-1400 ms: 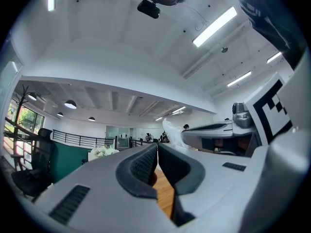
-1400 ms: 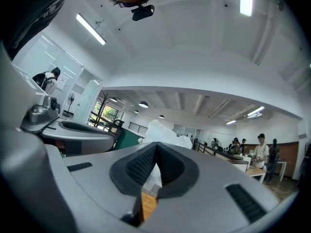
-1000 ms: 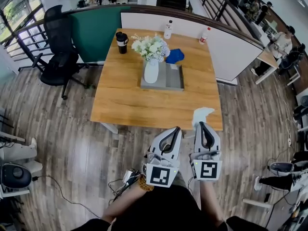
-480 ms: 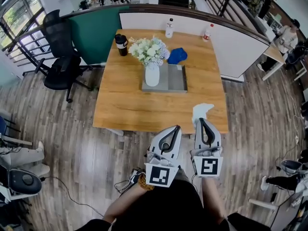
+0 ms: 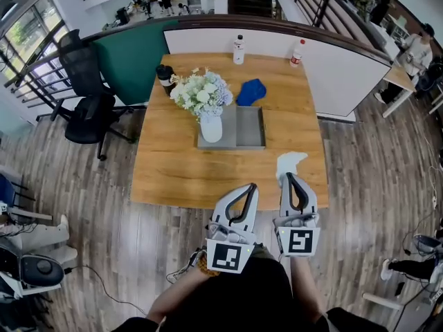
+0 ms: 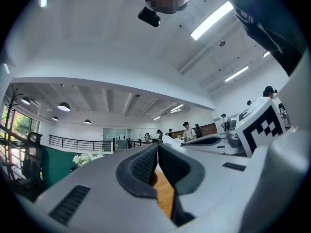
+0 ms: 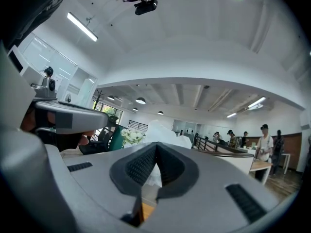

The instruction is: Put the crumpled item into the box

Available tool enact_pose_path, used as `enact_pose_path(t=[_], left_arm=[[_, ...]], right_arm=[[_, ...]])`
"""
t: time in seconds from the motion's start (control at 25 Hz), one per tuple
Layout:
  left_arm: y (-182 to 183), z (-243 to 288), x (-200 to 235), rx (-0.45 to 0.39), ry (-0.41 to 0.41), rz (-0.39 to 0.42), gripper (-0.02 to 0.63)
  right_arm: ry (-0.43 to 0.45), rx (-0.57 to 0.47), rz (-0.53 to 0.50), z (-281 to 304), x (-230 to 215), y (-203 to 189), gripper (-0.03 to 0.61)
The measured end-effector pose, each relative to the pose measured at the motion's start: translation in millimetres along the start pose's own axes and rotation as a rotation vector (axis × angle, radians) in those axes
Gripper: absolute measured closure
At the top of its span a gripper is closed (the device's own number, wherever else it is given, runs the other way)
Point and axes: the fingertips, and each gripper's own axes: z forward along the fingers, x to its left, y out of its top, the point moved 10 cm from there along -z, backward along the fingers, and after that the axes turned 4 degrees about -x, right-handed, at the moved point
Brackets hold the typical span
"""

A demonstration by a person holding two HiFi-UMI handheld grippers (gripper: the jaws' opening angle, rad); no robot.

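Note:
A white crumpled tissue [image 5: 289,163] sticks out past the tip of my right gripper [image 5: 290,178], which is shut on it over the near right edge of the wooden table [image 5: 173,164]. The right gripper view shows the tissue [image 7: 165,132] rising above the closed jaws of that gripper [image 7: 156,147]. My left gripper [image 5: 249,187] hangs beside it, shut and empty, its pads pressed together in its own view [image 6: 158,147]. The shallow grey box [image 5: 250,126] lies mid-table, well beyond both grippers.
A white vase of flowers [image 5: 207,109] stands in the box's left half. A blue cloth [image 5: 250,91], two bottles [image 5: 239,50] and a dark cup [image 5: 165,79] sit along the far side. A black office chair [image 5: 86,95] is left of the table.
The head view has shifted a little, so the table sits slightly lower and more to the left. Both grippers stay side by side at the near edge, the tissue still held.

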Motion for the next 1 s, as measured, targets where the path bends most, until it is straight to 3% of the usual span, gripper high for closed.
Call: enact_pose_path(t=[0.52,0.84,1.0], left_arm=[[-34,84,-15,0.061,0.032,0.048,0.591],[-51,93,-26,0.161,0.143,0.023,0.591],[-58,95,-21,0.152,0.253,-0.054,0.591]], right_arm=[[0.061,0.001,0.033,51,-75,-49,0.574],[0.169,0.050,0.085,75,-92,-76,0.574],[0.223,0.079,0.072,81,-92,-84,0.574]])
